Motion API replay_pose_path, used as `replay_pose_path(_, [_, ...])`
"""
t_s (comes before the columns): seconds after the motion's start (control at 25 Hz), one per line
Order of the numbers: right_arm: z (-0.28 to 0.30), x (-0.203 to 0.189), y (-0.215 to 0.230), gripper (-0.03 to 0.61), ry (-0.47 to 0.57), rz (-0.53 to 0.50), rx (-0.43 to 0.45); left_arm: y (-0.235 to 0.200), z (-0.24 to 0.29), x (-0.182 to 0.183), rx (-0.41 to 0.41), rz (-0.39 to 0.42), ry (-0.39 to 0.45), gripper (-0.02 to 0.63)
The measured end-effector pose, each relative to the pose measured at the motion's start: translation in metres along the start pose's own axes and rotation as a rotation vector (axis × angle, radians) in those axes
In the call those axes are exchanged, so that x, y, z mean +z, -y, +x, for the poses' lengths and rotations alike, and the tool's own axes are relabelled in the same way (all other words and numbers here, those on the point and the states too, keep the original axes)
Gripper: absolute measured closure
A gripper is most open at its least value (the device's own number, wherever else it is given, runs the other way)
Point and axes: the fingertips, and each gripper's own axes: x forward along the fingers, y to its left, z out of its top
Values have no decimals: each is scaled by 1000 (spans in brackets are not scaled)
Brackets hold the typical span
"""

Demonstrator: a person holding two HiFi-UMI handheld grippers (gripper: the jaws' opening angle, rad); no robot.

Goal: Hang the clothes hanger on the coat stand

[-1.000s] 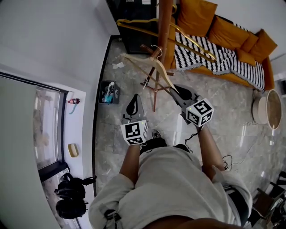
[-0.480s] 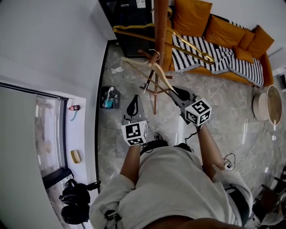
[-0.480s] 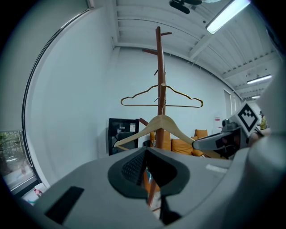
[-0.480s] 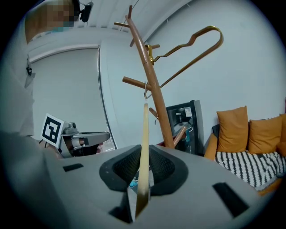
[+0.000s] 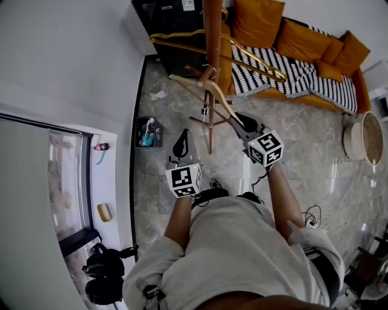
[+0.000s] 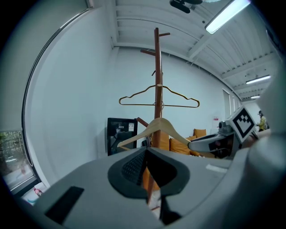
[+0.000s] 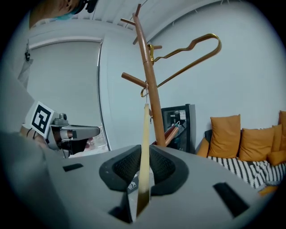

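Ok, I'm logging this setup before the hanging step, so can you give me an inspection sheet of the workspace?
Surface: grey marble floor, glossy.
Job's things: pale wooden clothes hanger at the brown wooden coat stand; gold wire hanger already on it.
Clutter: dark box of small items; white scrap.
Grippers: right gripper fingers shut on that wooden hanger; left gripper shut, empty.
Cables: black cable on floor.
Surroundings: orange sofa, striped blanket.

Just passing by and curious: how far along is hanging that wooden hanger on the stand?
Done: the right tool grips the wooden hanger by one arm, up at the coat stand. In hand: its hook sits at a lower peg; whether it has caught is unclear. Left: seat the hook, let go. The left tool is shut, empty.
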Motion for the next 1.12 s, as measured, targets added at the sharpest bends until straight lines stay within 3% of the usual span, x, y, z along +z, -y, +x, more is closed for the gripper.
replay_pose_path(0.16, [-7, 4, 0, 528, 32, 2, -9, 7, -6, 2, -4, 7, 3, 604])
replay_pose_path(0.56, [-38, 19, 12, 456, 104, 4, -74, 26, -23, 4, -5, 12, 5, 604])
replay_pose_path(0.84, [-84, 7, 12, 456, 112, 26, -108, 68, -36, 2, -40, 20, 8, 604])
replay_pose_path(1.12, [-139, -1, 9, 475, 153, 6, -200, 110, -51, -7, -84, 35, 3, 604])
